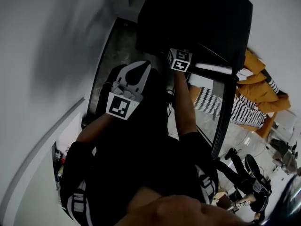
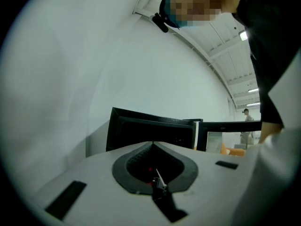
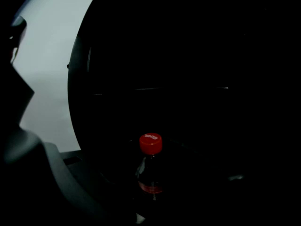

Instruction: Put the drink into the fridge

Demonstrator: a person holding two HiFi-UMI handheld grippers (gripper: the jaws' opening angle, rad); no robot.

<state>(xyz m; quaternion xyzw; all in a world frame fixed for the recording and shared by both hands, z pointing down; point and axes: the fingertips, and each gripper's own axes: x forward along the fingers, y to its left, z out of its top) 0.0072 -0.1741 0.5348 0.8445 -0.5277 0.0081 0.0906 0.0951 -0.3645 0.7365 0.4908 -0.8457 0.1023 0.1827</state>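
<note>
**Reaching into the dark fridge with one bottle**

One black fridge (image 1: 197, 18) stands against the white wall (image 1: 42, 55). Its single glass door (image 1: 225, 112) is swung open at the right. The right gripper (image 3: 150, 212) is pushed into the open front, so the head view shows only its marker cube (image 1: 179, 59) and the bare forearm behind it.

In the right gripper view the one drink bottle (image 3: 150, 178), topped by one red cap (image 3: 150, 143), stands upright between the jaws, inside the unlit fridge. The jaws clasp its lower body, though the right jaw is lost in the gloom.

The left gripper (image 2: 151, 145) is held back outside the fridge, jaws pressed together with nothing between them. Its own marker cube (image 1: 118, 106) faces up.

Beyond the door lie one orange cloth (image 1: 258, 79) and one black-and-white striped cloth (image 1: 244, 109). One distant person (image 2: 245, 121) stands far off.
</note>
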